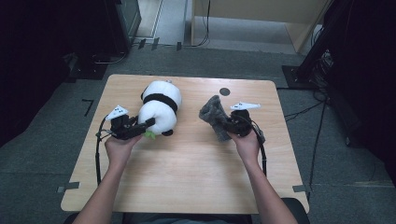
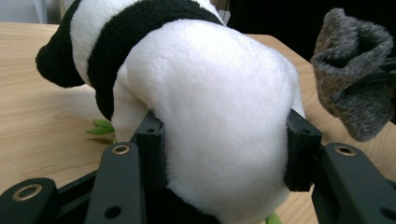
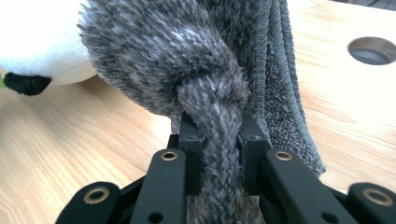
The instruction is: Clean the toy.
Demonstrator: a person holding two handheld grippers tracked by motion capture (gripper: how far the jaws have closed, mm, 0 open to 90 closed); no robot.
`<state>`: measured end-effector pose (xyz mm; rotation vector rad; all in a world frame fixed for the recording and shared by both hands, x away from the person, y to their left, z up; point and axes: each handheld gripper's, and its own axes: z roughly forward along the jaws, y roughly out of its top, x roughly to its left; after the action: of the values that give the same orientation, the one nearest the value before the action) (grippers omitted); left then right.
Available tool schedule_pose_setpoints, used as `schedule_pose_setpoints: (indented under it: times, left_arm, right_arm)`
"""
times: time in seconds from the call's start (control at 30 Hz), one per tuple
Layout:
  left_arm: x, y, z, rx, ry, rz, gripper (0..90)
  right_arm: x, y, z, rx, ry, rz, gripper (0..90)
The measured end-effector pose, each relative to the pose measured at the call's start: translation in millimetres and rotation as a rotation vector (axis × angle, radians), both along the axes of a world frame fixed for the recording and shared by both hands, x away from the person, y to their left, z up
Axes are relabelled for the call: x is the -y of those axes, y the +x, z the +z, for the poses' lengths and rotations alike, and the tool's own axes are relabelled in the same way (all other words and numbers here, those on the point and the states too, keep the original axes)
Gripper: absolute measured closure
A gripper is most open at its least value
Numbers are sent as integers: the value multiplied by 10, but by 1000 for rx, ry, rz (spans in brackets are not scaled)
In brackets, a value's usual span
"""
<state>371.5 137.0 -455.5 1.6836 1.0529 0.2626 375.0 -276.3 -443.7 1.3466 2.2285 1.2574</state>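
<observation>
A black and white plush panda lies on the wooden table, left of centre. My left gripper is shut on its white rump, one pad pressing each side. A small green piece pokes out under the panda. To the right, a fuzzy grey cloth is bunched and lifted. My right gripper is shut on a thick fold of the cloth, which rises up from between its jaws. The cloth hangs to the right of the panda in the left gripper view.
A round hole sits in the tabletop near the far edge, behind the cloth. Bare table spreads toward the near edge between the person's forearms. Dark equipment and cables stand on the floor around the table.
</observation>
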Motion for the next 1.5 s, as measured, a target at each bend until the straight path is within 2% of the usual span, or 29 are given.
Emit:
schedule_pose_setpoints:
  times: [0.17, 0.27, 0.47, 0.63, 0.67, 0.73, 0.9, 0.97, 1.1, 1.13, 1.17, 1.23, 1.27, 1.5]
  left_arm:
    - [-74, 37, -12, 3, -2, 2, 462]
    - [-123, 62, -27, 4, 28, -2, 459]
    - [-202, 96, -64, -9, 43, -16, 448]
    - [-266, 134, -127, -20, 54, -24, 421]
    - [-273, 146, -156, -15, 74, -35, 416]
    - [-279, 152, -179, -22, 85, -35, 401]
    - [-304, 173, -207, -43, 71, -38, 364]
    - [-309, 185, -224, -58, 69, -37, 288]
    - [-305, 190, -227, -54, 75, -40, 216]
    - [-300, 190, -229, -54, 77, -44, 203]
    - [-299, 194, -231, -52, 85, -46, 197]
    - [-304, 195, -231, -56, 83, -46, 193]
    - [-321, 200, -226, -63, 83, -47, 187]
    - [-311, 184, -191, -55, 116, -66, 166]
  right_arm:
    - [108, 25, -6, 5, 4, -31, 769]
    - [159, 61, -71, -4, -23, -46, 769]
    - [252, 115, -149, -3, -54, -75, 765]
    - [402, 200, -291, -18, -65, -127, 743]
    - [419, 210, -314, -20, -65, -134, 739]
    - [455, 237, -360, -19, -69, -146, 726]
    - [487, 274, -431, -20, -76, -155, 709]
    - [489, 298, -483, -11, -97, -161, 664]
    - [496, 315, -525, 4, -114, -167, 595]
    - [512, 328, -541, 2, -94, -171, 508]
    - [517, 334, -548, 4, -86, -181, 467]
    - [522, 340, -552, 5, -76, -185, 441]
    - [520, 346, -555, 12, -60, -187, 393]
    - [483, 316, -486, 55, -61, -186, 366]
